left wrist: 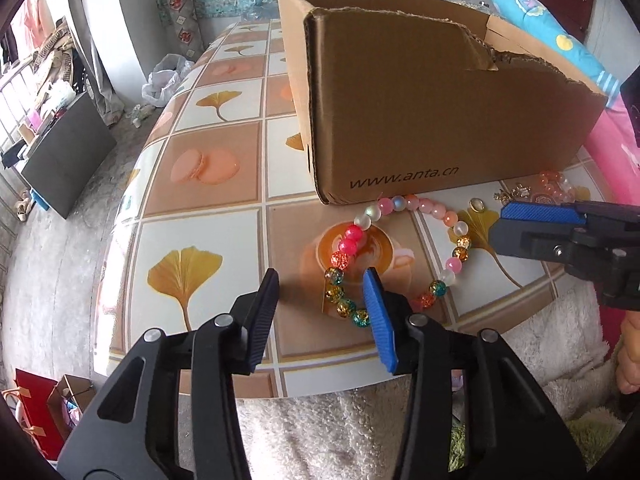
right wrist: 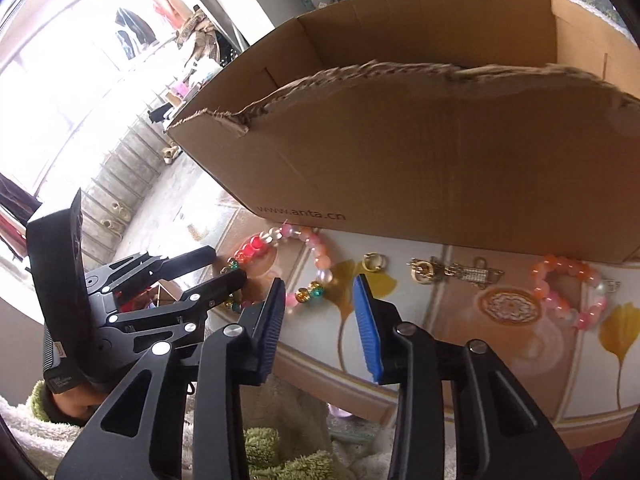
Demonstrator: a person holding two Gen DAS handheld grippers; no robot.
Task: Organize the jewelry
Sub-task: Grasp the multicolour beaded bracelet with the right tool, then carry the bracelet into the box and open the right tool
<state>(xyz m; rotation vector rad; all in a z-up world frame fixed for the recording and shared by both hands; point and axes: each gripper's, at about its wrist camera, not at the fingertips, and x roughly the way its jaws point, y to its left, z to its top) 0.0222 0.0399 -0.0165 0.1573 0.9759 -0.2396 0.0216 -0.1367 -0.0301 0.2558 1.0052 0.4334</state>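
Left wrist view first, read from left to right: the left gripper (left wrist: pixel 324 282) sits at lower centre with its jaws partly apart and nothing pinched — the dark left finger stands over bare tabletop (left wrist: pixel 200 184), while the blue right finger crosses the near-left arc of the multicoloured bead necklace (left wrist: pixel 400 256). That loop lies flat just ahead of the jaws and slightly to their right, its far edge touching the foot of the cardboard box (left wrist: pixel 440 120). Further right, the right gripper (left wrist: pixel 502 226) enters from the frame's right edge, its tip just beside the necklace's right arc; whether it is clamped cannot be told from here.

Right wrist view, left to right: the left gripper shows at mid-left, its tips at the necklace's left arc. The right gripper's own jaws at lower centre stand partly apart and empty, with the necklace's near-right beads just beyond and between them. So each gripper fronts one side of the same loop, and I judge a two-sided lift into the box is likely.

Counted: one long necklace, one small gold ring (right wrist: pixel 374 262), one gold chain piece (right wrist: pixel 456 271), one pink-and-orange bead bracelet (right wrist: pixel 568 292), one box.
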